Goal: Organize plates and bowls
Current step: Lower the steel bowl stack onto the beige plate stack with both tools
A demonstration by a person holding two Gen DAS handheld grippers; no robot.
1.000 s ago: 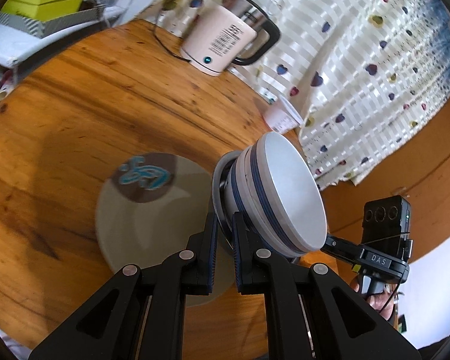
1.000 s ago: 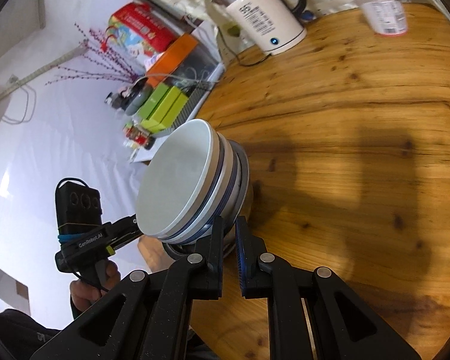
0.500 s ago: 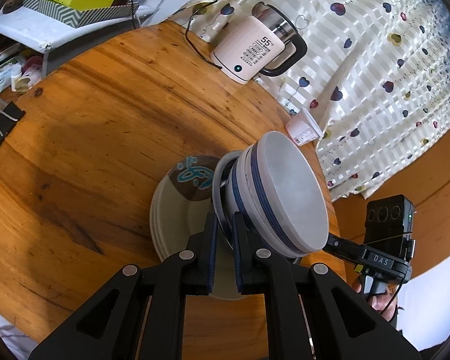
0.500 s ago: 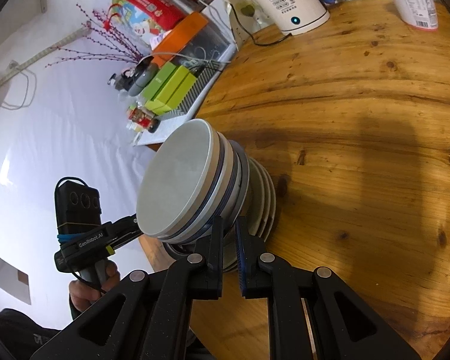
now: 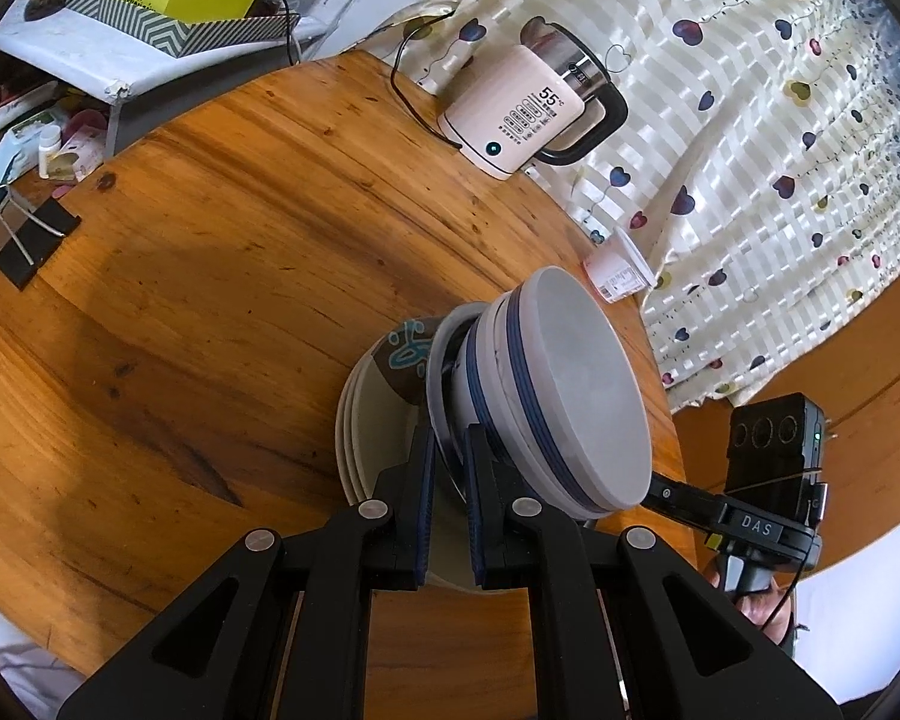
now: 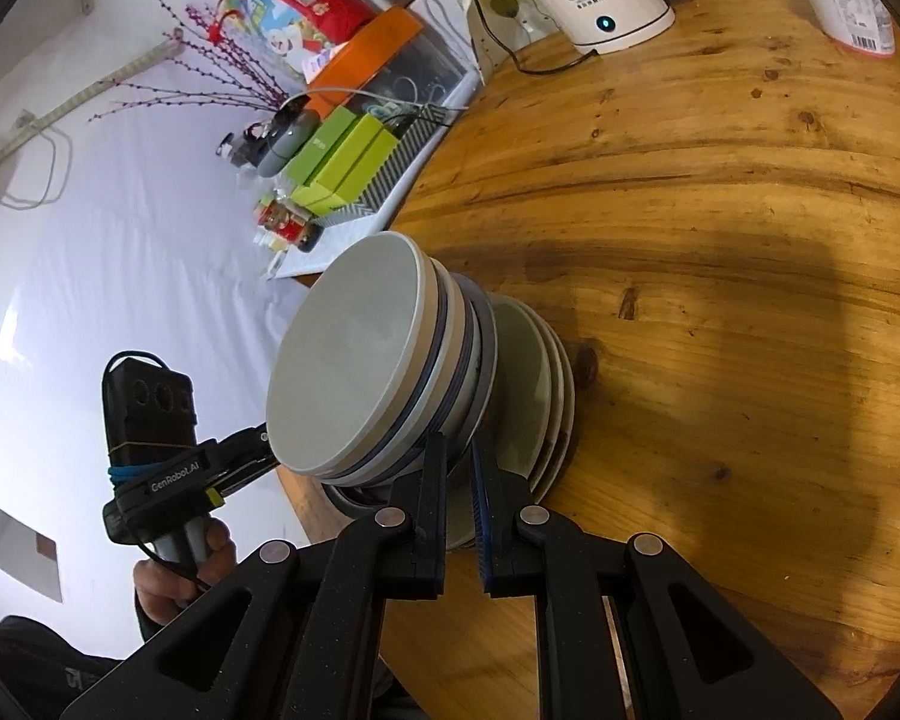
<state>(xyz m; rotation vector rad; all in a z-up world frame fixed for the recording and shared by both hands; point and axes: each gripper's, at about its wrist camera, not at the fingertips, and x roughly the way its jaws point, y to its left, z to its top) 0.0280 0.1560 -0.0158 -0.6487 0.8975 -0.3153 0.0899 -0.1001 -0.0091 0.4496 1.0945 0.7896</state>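
The left tongs [image 5: 447, 450] were clamped on the rim of a grey plate [image 5: 437, 384] that carried a nested stack of white bowls with blue bands [image 5: 564, 396]; the right tongs [image 6: 459, 456] pinched the same plate's rim from the opposite side. In both wrist views the load sat at the centre of the frame, directly over a stack of pale plates [image 5: 354, 420] on the round wooden bench [image 5: 210, 276]. Whether the carried plate already touched that stack could not be told.

Beyond it, near the bench's far edge, stood a white electric kettle [image 5: 522, 120] and a small plastic cup [image 5: 618, 270]; a black binder clip [image 5: 33, 240] lay at the left edge.

The risk seemed to be uneven lowering. With each grip only a thin pinch on the rim, one side dropping first could tilt the plate and slide the bowls off. Letting go while off-centre could leave the pile leaning.

Compared with a second earlier, the load had travelled across the bench and slightly down: then the pale plates lay to the left of the carried stack in the left view and were out of the right view altogether. Both grips were unchanged.
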